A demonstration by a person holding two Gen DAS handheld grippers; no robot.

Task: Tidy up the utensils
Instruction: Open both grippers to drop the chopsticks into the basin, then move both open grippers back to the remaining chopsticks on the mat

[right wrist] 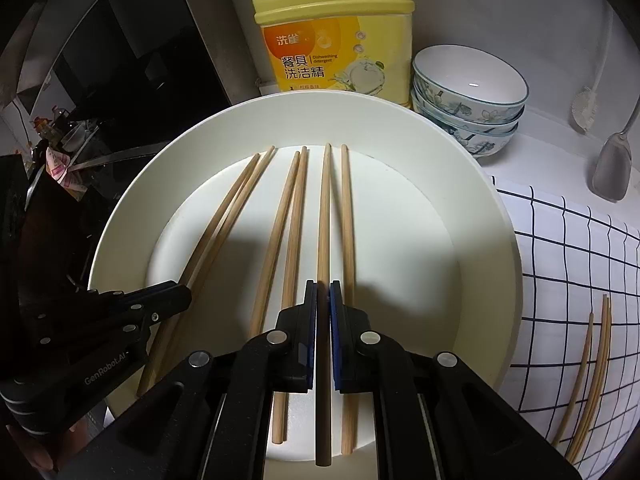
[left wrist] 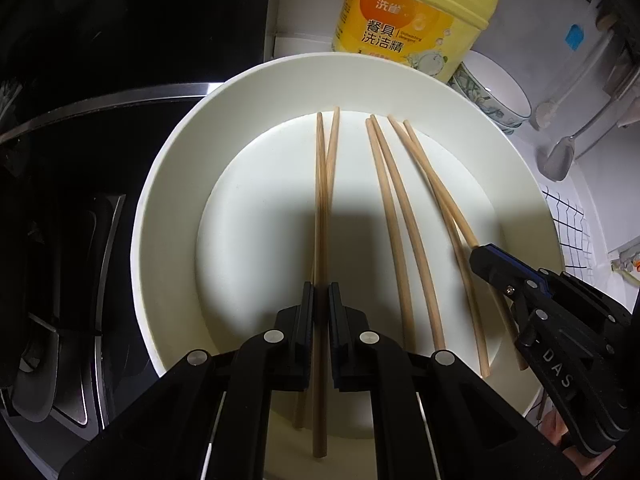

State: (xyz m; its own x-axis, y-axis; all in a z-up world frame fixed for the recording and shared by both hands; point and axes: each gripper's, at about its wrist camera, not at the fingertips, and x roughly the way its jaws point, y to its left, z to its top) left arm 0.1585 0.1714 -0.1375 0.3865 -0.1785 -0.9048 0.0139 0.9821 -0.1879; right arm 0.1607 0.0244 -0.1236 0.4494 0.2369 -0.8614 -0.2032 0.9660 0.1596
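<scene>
A large white plate [left wrist: 180, 208] [right wrist: 472, 184] holds several wooden chopsticks lying side by side. My left gripper [left wrist: 321, 292] is low over the plate's near side, shut on a chopstick [left wrist: 320, 200] of the left pair. My right gripper [right wrist: 323, 290] is shut on a chopstick [right wrist: 325, 208] of the right pair, and a loose one [right wrist: 347, 216] lies beside it. In the left wrist view the right gripper [left wrist: 486, 258] reaches in from the right. In the right wrist view the left gripper [right wrist: 176, 296] reaches in from the left. A middle pair [right wrist: 288, 220] lies untouched.
A yellow dish soap bottle [right wrist: 336, 28] stands behind the plate. Stacked patterned bowls [right wrist: 468, 96] sit at the back right. A metal spatula [right wrist: 612, 168] hangs on the right. A checked cloth [right wrist: 568, 264] holds more chopsticks [right wrist: 596, 372]. A black stove [left wrist: 80, 160] lies to the left.
</scene>
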